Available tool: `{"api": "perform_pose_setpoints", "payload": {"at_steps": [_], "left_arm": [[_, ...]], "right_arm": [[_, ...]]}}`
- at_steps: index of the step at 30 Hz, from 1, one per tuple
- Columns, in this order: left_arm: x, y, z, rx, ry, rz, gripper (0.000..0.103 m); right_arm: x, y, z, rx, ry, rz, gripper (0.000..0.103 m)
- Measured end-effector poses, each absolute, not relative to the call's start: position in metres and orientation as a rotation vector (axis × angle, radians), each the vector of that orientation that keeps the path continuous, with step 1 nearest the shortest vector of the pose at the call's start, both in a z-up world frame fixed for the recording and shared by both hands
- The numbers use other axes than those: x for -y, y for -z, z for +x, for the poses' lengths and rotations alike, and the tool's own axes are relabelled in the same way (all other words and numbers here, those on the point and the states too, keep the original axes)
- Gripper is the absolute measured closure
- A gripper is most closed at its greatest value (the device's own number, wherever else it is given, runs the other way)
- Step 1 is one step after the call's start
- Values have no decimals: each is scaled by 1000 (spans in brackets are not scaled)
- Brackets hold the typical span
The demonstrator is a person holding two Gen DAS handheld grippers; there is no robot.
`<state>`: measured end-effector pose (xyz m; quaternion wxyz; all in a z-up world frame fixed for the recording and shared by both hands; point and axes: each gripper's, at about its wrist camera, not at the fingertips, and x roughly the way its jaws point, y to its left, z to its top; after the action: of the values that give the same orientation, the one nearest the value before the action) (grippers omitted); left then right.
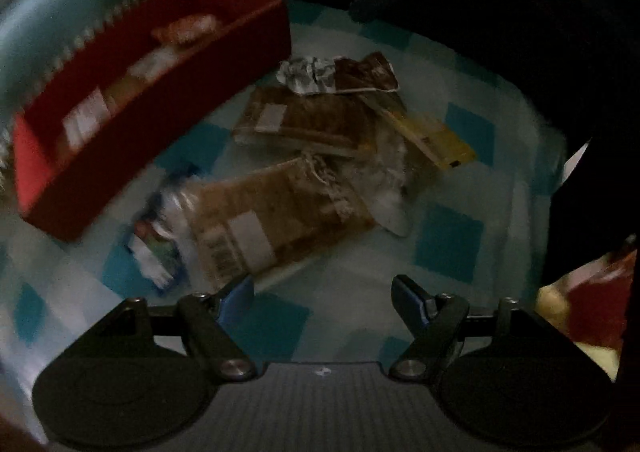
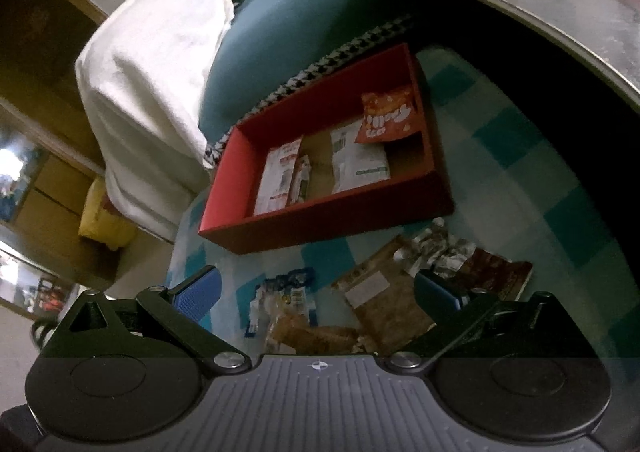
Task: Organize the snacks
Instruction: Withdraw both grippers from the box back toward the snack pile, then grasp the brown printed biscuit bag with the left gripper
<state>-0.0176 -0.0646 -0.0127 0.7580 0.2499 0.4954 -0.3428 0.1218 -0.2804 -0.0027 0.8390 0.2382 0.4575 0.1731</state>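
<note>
Right wrist: red box (image 2: 320, 220) edge near loose snack packets (image 2: 384, 304).

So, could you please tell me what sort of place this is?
Probably a home bedroom or living room: the red box of snacks sits on a blue-checked bedsheet, beside a white cloth bundle and a teal cushion.

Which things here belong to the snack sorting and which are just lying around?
Job: red box, orange snack bag inside it, brown packets and yellow packet on the checked cloth.
Lying about: white cloth bundle, yellow bag.
</note>
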Motion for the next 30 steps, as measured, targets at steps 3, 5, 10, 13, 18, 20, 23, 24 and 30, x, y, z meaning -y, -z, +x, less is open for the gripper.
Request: {"api": "perform_pose_setpoints", "payload": {"at_steps": [3,5,10,13,18,20,23,24,30], "left_arm": [[80,1,-14,-941,765,682,31],[91,2,-7,-938,835,762,27],[122,21,7,-907,918,976,27],[127,34,11,-966,966,1012,25],[114,55,7,-1057,953,1027,23],[104,56,5,-1095,915,931,23],[92,57,-1,-1132,860,807,23],[90,59,-2,-1136,832,780,23],[94,63,1,-1118,729,643,19]], "right_arm": [[277,2,121,-967,-376,510,0],[276,2,121,-965,-386,516,0],[279,5,119,-979,-383,519,0],[284,8,121,-997,-355,517,0],[290,13,127,-1009,-315,495,0],[291,12,127,-1007,-329,506,0],[287,10,127,-1006,-344,497,0],[284,11,127,-1009,-347,489,0],[270,15,122,-1037,-357,411,0]]}}
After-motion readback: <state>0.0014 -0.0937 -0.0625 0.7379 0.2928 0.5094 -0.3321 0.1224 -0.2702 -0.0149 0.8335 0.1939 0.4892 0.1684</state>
